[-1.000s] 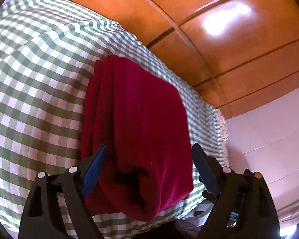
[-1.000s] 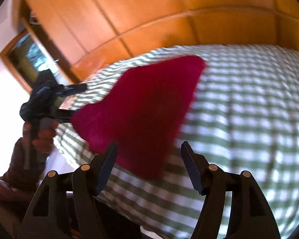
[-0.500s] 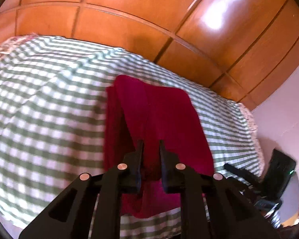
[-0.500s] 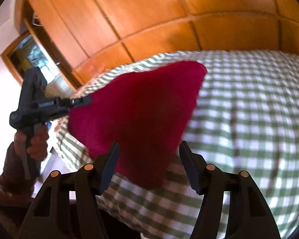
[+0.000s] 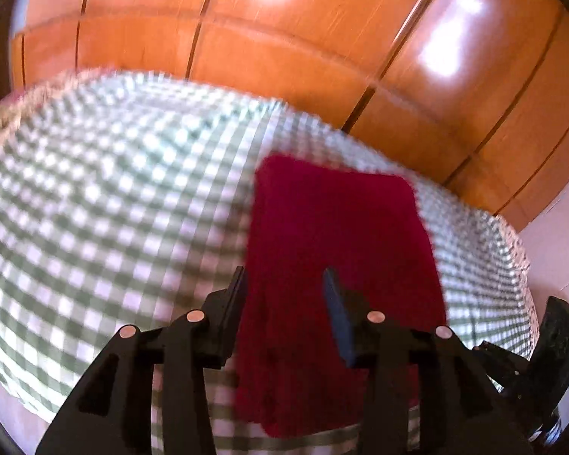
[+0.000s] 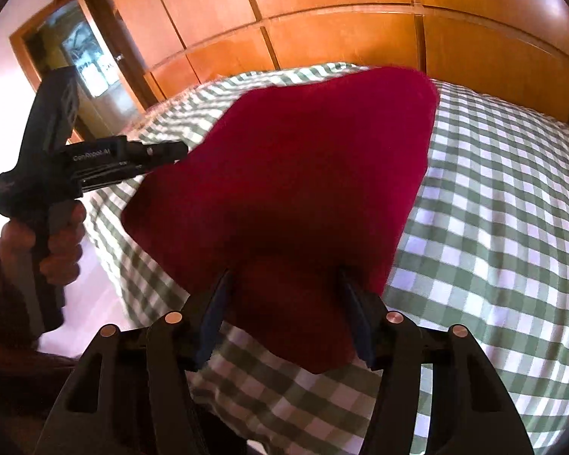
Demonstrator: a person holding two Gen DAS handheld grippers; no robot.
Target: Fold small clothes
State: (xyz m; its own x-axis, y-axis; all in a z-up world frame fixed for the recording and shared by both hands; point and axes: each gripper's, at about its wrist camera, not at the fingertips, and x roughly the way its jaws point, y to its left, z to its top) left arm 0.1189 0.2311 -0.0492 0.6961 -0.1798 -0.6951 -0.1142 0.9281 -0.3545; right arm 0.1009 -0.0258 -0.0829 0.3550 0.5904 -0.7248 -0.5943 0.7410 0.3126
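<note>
A single folded dark-red fleece garment is laid on one green-and-white checked cloth. In the left wrist view the garment's near left part is seen between and beyond the fingers of the left gripper, its left edge lying just beside the left fingertip. The jaws of this gripper have just been opening and are parted, with the red fabric in the gap; no press of the pads on it can be seen. In the right wrist view the garment is spread ahead of the right gripper, its near corner lying between and below the two fingers. These jaws have just been closing a little and are well apart, not clamped on the fabric. Two grippers are counted, each with two fingers. The left gripper is seen there at the garment's left edge, gripped by one hand. Glossy orange wooden panels are seen beyond the cloth.
</note>
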